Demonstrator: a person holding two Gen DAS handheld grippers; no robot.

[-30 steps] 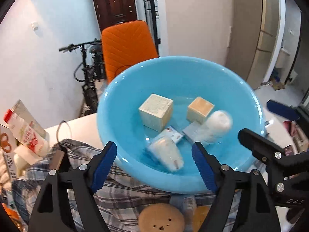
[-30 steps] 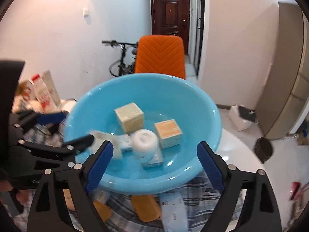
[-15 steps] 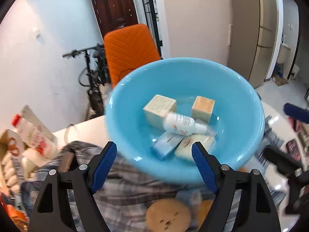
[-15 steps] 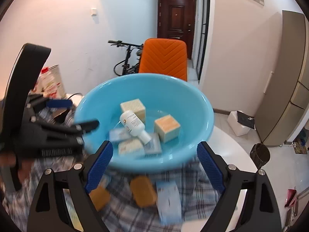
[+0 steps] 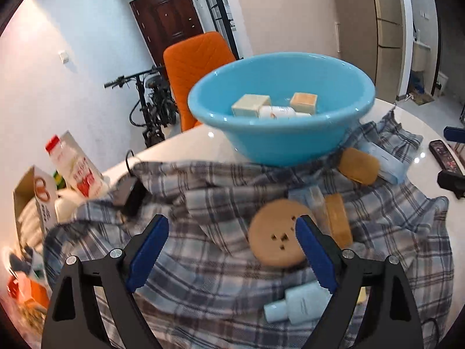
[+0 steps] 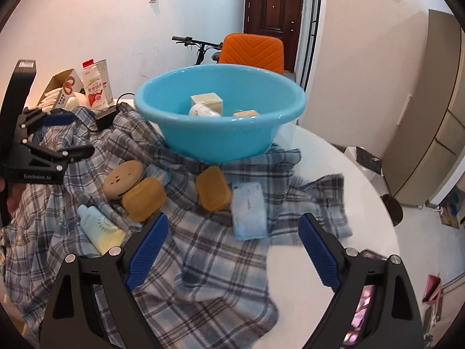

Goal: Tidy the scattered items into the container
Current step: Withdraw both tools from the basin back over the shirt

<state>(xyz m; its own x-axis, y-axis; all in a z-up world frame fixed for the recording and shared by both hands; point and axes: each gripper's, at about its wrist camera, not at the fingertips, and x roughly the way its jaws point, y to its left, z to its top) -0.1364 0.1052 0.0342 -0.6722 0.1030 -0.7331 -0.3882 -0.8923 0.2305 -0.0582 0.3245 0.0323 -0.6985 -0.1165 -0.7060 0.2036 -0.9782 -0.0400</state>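
Note:
A blue basin stands on a plaid cloth and holds two cube boxes and a white bottle. On the cloth lie a round tan disc, two amber soap bars, a pale blue packet and a light blue tube. My left gripper is open and empty above the cloth by the disc. My right gripper is open and empty, nearer than the items.
A milk carton, a cardboard box and a black adapter sit at the table's left. An orange chair and a bicycle stand behind the table. A phone lies on the white table at right.
Both grippers have pulled back and down from the basin. The basin now looks farther and the scattered items on the cloth have come into view. The items inside it have shifted.

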